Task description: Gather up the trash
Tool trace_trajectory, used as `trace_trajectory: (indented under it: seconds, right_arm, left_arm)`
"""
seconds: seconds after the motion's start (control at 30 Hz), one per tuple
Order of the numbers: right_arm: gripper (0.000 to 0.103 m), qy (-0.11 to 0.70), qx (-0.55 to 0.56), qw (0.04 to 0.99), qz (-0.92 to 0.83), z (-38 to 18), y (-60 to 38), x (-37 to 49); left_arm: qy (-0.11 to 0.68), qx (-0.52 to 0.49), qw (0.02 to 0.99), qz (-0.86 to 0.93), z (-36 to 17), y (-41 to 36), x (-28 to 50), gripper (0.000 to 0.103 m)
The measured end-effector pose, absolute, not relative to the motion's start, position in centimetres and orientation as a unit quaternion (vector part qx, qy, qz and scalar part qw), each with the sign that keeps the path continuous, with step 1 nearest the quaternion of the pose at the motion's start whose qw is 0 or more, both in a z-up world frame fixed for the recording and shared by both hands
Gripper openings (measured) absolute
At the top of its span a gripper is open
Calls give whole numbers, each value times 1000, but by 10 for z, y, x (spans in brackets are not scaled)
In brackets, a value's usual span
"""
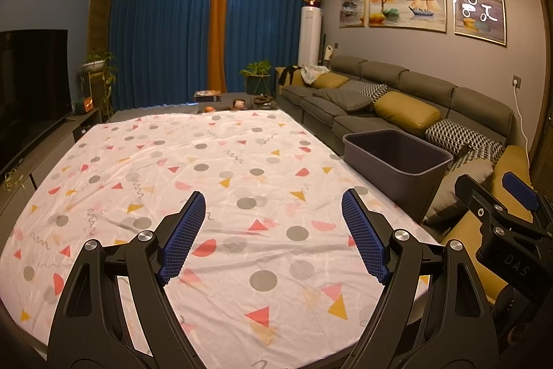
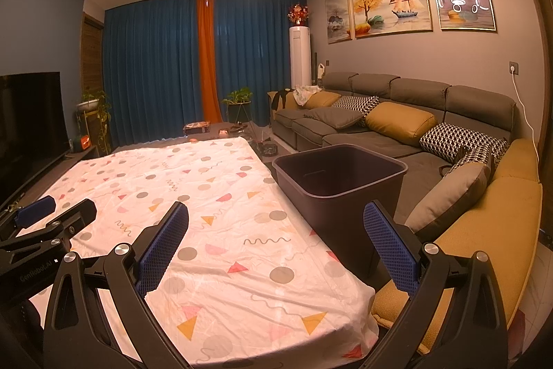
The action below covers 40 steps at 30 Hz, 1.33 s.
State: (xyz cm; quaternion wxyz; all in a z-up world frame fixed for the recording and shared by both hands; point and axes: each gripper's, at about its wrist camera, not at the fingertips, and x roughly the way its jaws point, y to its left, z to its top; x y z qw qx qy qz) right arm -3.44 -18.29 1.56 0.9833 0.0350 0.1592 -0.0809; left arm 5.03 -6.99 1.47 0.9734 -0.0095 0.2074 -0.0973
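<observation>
A: Item one, the trash. Location?

B: None on show. The patterned sheet (image 1: 221, 182) over the table carries dots, triangles and squiggles in print, and no loose wrapper, scrap or bottle in either view. Any trash there is lies outside the frames or is too small to tell.

A: Item two, the receptacle.

B: Dark bin (image 2: 340, 182), open-topped, standing just beside the sheet's right edge, between the table and the sofa (image 2: 387, 127). The inside that shows looks empty; the very bottom is hidden from both cameras.

A: Item three, the tongs.

B: Left gripper (image 1: 273, 230): jaws wide, nothing between the blue pads, hovering over the near part of the sheet. Right gripper (image 2: 276, 248): jaws wide too, nothing held, poised over the sheet's near right corner with the bin just ahead of it.

A: Progress, then?

B: By my reading, either nothing is started or everything on the table is already dealt with; the pictures do not settle which. With no contents visible in the bin, I lean toward the start.
</observation>
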Motion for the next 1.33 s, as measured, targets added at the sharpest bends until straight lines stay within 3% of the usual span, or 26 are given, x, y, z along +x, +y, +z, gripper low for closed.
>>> trace_trajectory:
  seconds: [0.87,1.13,1.33]
  right_arm:
    - [97,156,36,984,-82,15,-185,-35]
    - [97,154,36,984,-81,16,-184,-33]
    - [97,153,36,984,-82,17,-183,-32]
  left_arm:
    - [209,-9,973,-95,12,-71,51,80]
    - [205,-9,974,-93,10,-70,49,89]
    - [207,-12,974,-89,11,-69,49,90]
